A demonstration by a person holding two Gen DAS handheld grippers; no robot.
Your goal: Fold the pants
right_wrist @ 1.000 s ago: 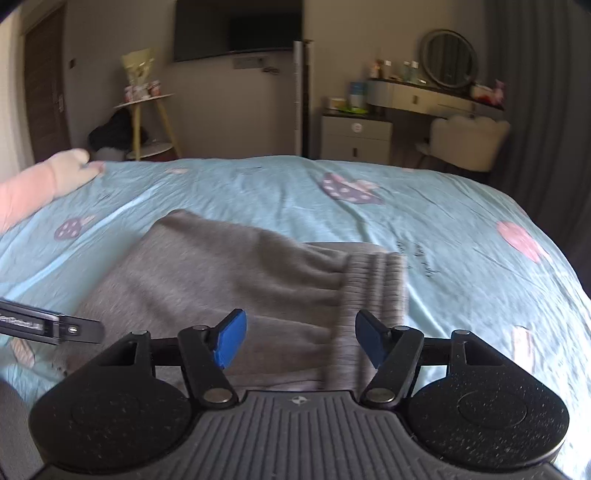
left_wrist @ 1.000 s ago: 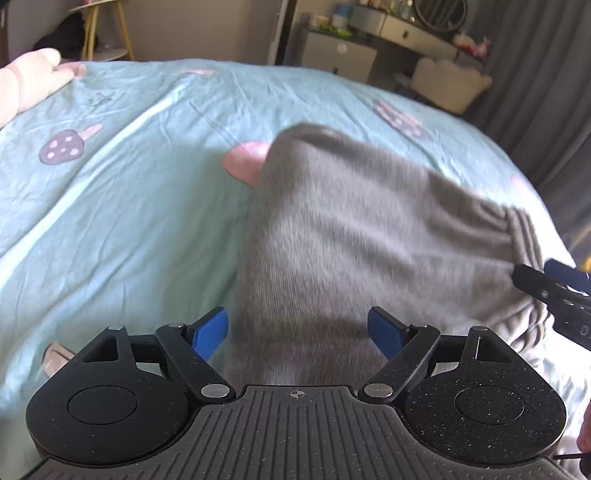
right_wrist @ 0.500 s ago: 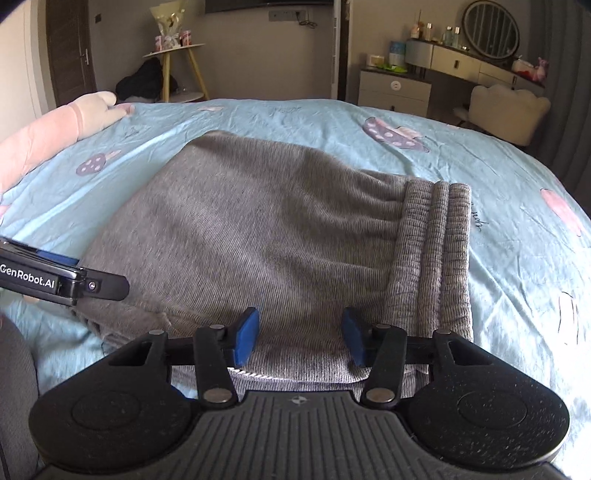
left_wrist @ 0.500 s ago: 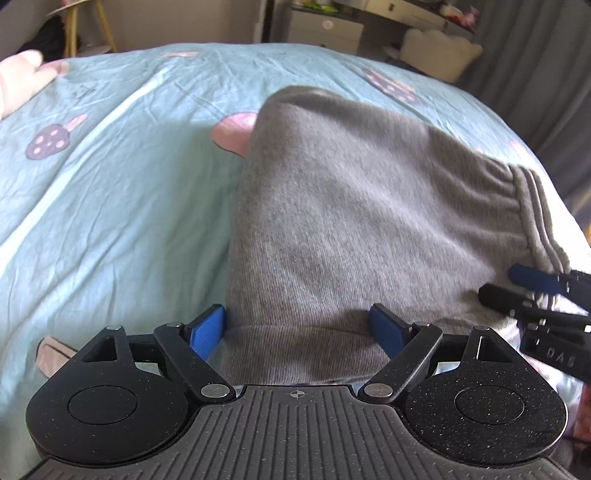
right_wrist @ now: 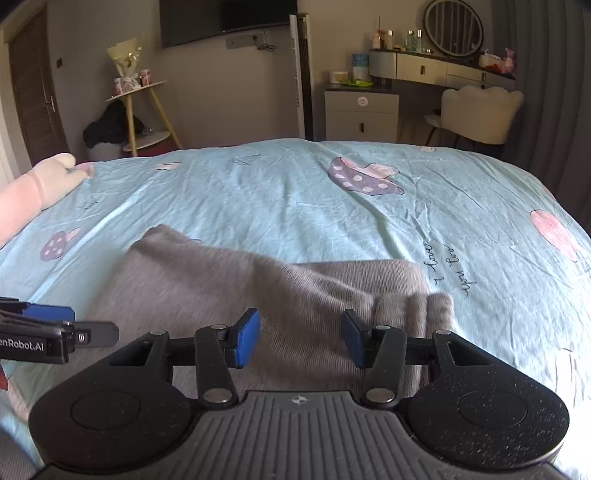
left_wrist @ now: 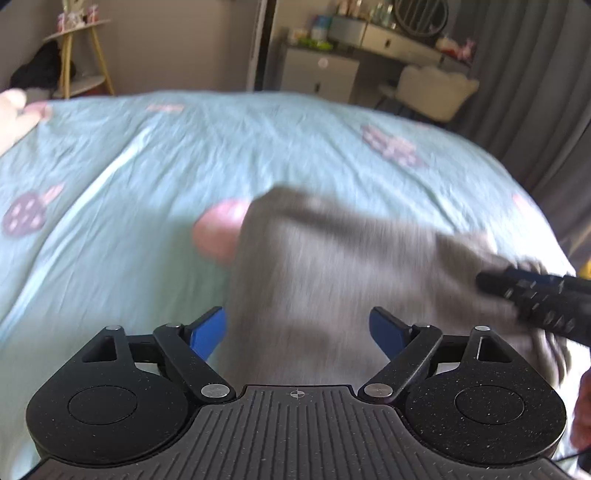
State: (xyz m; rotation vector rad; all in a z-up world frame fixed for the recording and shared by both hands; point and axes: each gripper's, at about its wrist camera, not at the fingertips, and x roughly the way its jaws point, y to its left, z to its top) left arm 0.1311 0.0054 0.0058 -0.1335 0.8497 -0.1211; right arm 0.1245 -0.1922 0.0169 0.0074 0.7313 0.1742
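Observation:
Grey knit pants (left_wrist: 332, 280) lie folded into a compact bundle on the light blue bedsheet (left_wrist: 147, 177). In the right wrist view the pants (right_wrist: 229, 291) show their ribbed waistband (right_wrist: 417, 310) at the right side. My left gripper (left_wrist: 297, 332) is open and empty, just above the bundle's near edge. My right gripper (right_wrist: 301, 338) is open and empty over the near edge beside the waistband. Each gripper shows in the other's view: the right one (left_wrist: 532, 295), the left one (right_wrist: 55, 332). The left wrist view is blurred by motion.
A pink plush pillow (right_wrist: 40, 184) lies at the bed's left edge. Beyond the bed stand a white nightstand (right_wrist: 360, 114), a vanity with a round mirror (right_wrist: 452, 27), a cream chair (right_wrist: 480, 110), a small yellow-legged side table (right_wrist: 140, 110) and grey curtains (right_wrist: 554, 92).
Both grippers have lifted up and back from the bundle's near edge. The right gripper's jaws have opened wider. The pants stay on the bed.

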